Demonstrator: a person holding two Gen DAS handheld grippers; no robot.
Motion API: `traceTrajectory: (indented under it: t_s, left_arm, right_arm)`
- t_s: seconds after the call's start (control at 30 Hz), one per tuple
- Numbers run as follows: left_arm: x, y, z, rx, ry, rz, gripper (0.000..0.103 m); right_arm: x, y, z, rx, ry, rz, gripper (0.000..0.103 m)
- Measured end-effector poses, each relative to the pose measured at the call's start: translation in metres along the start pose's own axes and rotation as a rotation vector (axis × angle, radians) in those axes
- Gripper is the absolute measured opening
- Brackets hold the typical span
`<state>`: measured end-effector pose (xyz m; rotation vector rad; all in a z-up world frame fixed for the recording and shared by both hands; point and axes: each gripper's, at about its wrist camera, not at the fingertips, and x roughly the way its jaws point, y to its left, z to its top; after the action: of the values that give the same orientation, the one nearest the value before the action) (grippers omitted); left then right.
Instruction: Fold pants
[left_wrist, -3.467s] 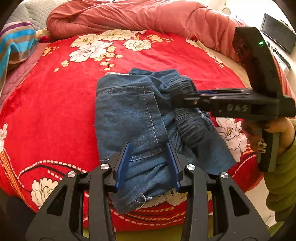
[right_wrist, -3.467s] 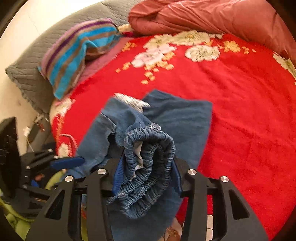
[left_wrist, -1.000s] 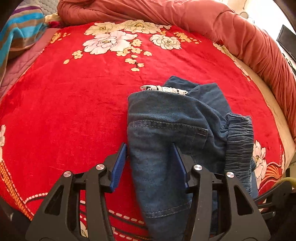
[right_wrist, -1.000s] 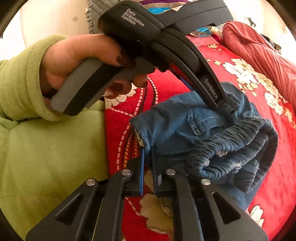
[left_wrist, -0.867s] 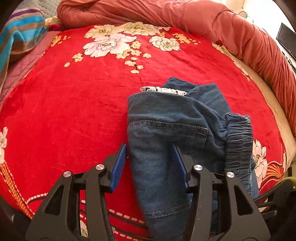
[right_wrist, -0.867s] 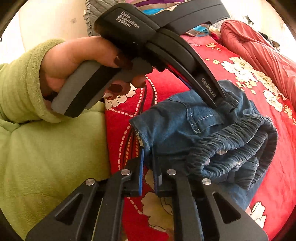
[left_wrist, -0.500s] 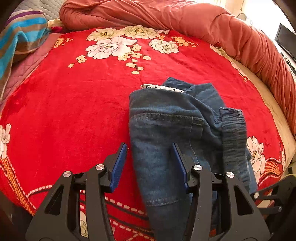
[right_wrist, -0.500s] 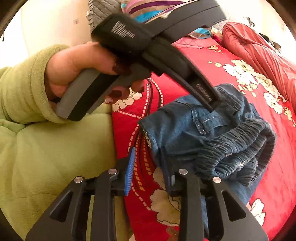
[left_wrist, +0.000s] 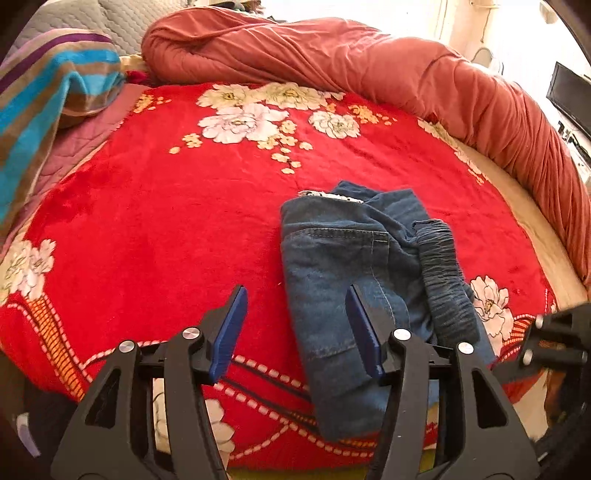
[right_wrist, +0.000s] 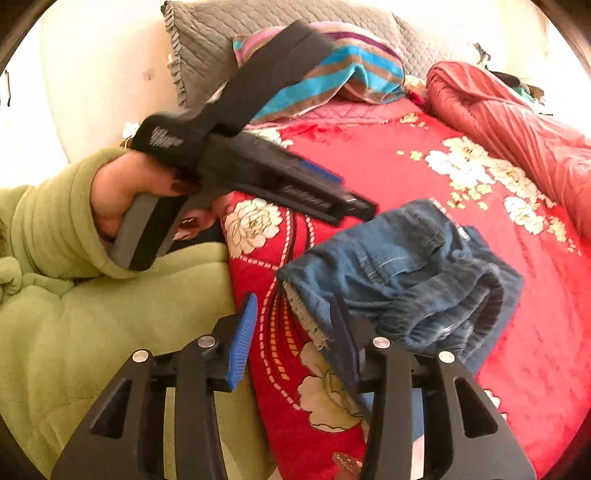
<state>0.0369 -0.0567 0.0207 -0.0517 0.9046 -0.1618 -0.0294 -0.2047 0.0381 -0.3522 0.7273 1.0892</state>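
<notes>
Blue denim pants (left_wrist: 343, 280) folded in a bundle on red flowered bed blanket (left_wrist: 147, 221) | both my hand-held grippers, left (left_wrist: 295, 332) and right (right_wrist: 291, 332), just opening, gripping nothing | left: only tidy the bunched waistband.

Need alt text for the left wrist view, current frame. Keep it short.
Folded blue jeans lie on a red flowered blanket near the bed's front edge, elastic waistband bunched along their right side. The open left gripper hovers over them with nothing between its blue pads. A rolled pink quilt and a striped pillow sit behind.
</notes>
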Motion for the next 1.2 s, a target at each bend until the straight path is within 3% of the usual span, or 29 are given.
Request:
traceTrajectory:
  t_s: [0.13, 0.43, 0.7, 0.77, 1.0, 1.07, 1.2]
  left_arm:
    - [-0.015, 0.007, -0.009, -0.015, -0.013, 0.000, 0.054]
    - [-0.022, 0.009, -0.035, -0.015, 0.031, -0.027, 0.057]
    - [-0.009, -0.001, -0.042, 0.014, 0.072, -0.054, 0.057]
    - [-0.003, -0.003, -0.044, 0.018, 0.087, -0.054, 0.057]
    - [0.011, -0.007, -0.052, 0.034, 0.132, -0.054, 0.057]
    - [0.012, -0.006, -0.053, 0.033, 0.134, -0.051, 0.057]
    - [0.012, -0.008, -0.055, 0.042, 0.137, -0.045, 0.057]
  right_arm:
    - [-0.012, -0.014, 0.013, 0.036, -0.053, -0.043, 0.051]
    - [0.003, -0.078, 0.059, 0.166, -0.051, -0.158, 0.054]
    - [0.057, -0.123, 0.080, 0.178, 0.095, -0.150, 0.054]
    - [0.071, -0.125, 0.080, 0.156, 0.138, -0.158, 0.049]
    - [0.131, -0.133, 0.072, 0.096, 0.301, -0.144, 0.049]
    - [0.136, -0.130, 0.073, 0.094, 0.306, -0.110, 0.028]
    - [0.130, -0.121, 0.085, 0.092, 0.277, -0.109, 0.019]
